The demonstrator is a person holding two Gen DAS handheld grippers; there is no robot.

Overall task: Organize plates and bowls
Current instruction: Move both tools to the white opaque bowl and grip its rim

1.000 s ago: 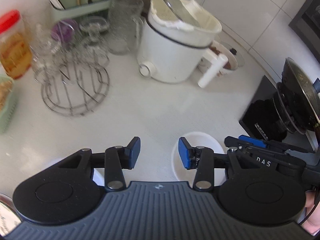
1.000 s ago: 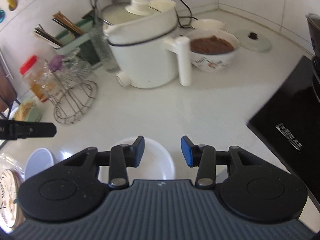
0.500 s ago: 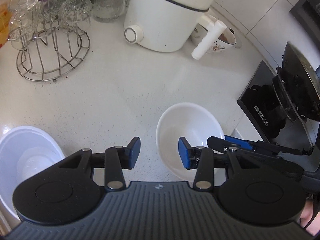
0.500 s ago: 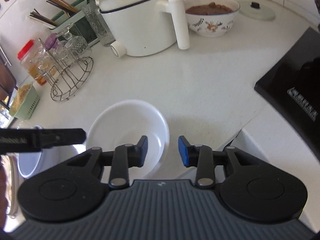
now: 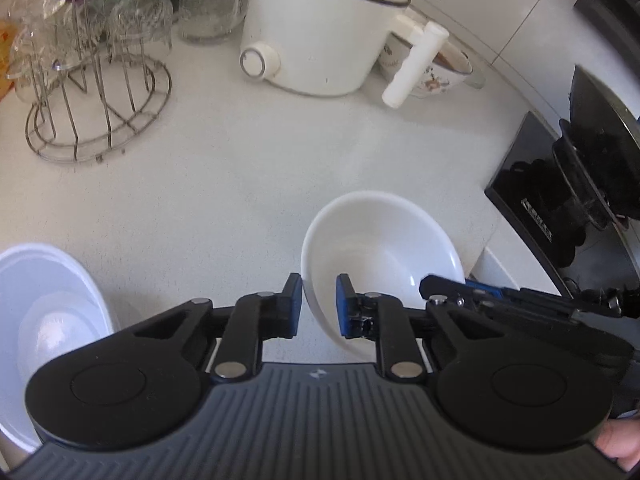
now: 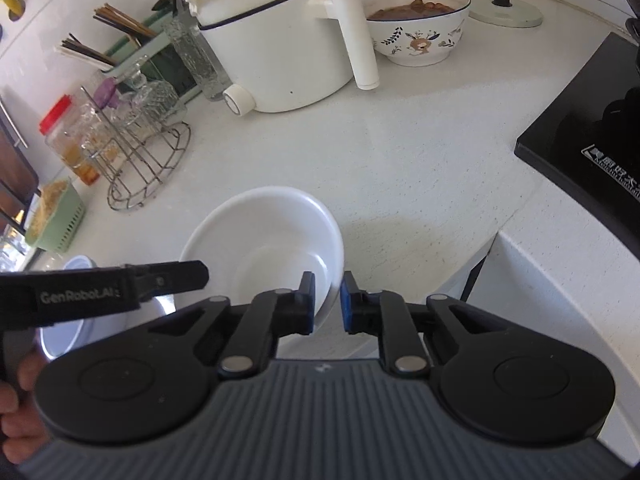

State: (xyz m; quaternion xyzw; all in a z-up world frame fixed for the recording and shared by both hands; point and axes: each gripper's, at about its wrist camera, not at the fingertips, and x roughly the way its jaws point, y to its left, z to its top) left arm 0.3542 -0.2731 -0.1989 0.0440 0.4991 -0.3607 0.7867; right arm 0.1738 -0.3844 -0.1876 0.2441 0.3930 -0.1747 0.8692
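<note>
A white bowl [image 5: 380,248] [image 6: 260,240] sits on the pale counter near its front edge. In the left wrist view my left gripper [image 5: 318,306] has its jaws closing on the bowl's left rim, blue pads pressing either side of the wall. In the right wrist view my right gripper [image 6: 327,302] is likewise closing on the right rim, the wall pinched between its pads. Each gripper's black fingers [image 5: 460,286] [image 6: 168,278] show in the other's view. A second, bluish-white bowl [image 5: 52,300] [image 6: 60,336] rests to the left.
A white electric pot [image 6: 272,40] with a side handle stands at the back, beside a wire glass rack [image 5: 96,112]. A patterned bowl of food [image 6: 416,28] and a lid [image 6: 506,10] sit behind. A black cooktop [image 6: 592,140] lies to the right, and a green basket [image 6: 56,220] to the left.
Both grippers have sunk toward the white bowl. Their jaws, apart earlier, have closed onto opposite sides of its rim.
</note>
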